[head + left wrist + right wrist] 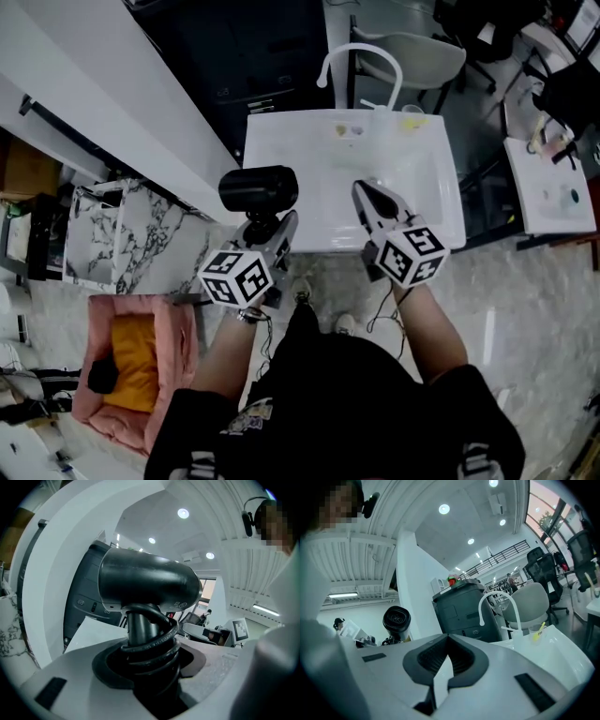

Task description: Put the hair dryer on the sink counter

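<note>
A black hair dryer (pixel 258 187) is held upright by its handle in my left gripper (pixel 267 225), just off the front left corner of the white sink counter (pixel 281 131). In the left gripper view the dryer's barrel (pixel 145 581) fills the middle, and the jaws of my left gripper (pixel 150 653) are shut on the handle with the cord coiled round it. My right gripper (pixel 370 197) hovers over the sink's front edge, shut and holding nothing. From the right gripper (pixel 446 641) the dryer's nozzle (pixel 396 620) shows at the left.
A white curved faucet (pixel 361 56) and a cup with a toothbrush (pixel 412 117) stand at the sink's back. A dark cabinet (pixel 262 56) and a grey chair (pixel 412 52) lie behind. A marble-patterned stand (pixel 141 234) and a pink cushion bed (pixel 141 366) are at the left.
</note>
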Demonstrator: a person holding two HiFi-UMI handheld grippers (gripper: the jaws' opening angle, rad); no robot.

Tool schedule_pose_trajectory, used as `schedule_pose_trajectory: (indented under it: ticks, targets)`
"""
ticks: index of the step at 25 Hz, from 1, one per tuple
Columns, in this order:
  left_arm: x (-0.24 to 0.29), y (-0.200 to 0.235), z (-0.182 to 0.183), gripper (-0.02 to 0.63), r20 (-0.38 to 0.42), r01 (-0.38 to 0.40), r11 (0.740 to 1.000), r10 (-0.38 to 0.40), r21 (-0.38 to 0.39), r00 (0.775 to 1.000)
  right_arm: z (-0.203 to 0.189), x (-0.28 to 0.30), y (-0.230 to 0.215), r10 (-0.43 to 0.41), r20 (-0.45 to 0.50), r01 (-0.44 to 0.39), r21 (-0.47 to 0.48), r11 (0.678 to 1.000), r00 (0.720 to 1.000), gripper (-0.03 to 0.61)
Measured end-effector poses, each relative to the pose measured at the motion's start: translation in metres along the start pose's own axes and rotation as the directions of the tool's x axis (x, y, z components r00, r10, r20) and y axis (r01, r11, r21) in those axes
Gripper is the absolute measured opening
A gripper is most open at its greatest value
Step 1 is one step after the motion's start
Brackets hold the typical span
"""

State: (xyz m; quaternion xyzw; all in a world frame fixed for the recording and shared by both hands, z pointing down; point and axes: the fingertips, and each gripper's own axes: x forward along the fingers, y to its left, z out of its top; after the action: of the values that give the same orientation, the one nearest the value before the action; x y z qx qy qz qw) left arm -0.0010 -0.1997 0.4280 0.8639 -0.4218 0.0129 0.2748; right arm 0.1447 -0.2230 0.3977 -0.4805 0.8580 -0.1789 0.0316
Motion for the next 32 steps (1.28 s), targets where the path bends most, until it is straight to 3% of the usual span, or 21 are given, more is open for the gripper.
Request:
schedule_pose_trajectory:
  ticks: [16, 32]
  targets:
    - [0.103, 0.122, 0.02, 0.198, -0.117, 0.029, 0.999, -0.034, -0.043, 0.993, -0.021, 0.137, -0.042, -0.088, -0.059, 0.09, 0.024, 0.996, 0.994, -0.002]
    - [0.193, 0.209, 0.003, 0.198, -0.244, -0.018, 0.995, -0.007, -0.098, 0.97, -0.055, 0.213, -0.089, -0.166, -0.138, 0.174, 0.052, 0.983, 0.977, -0.002]
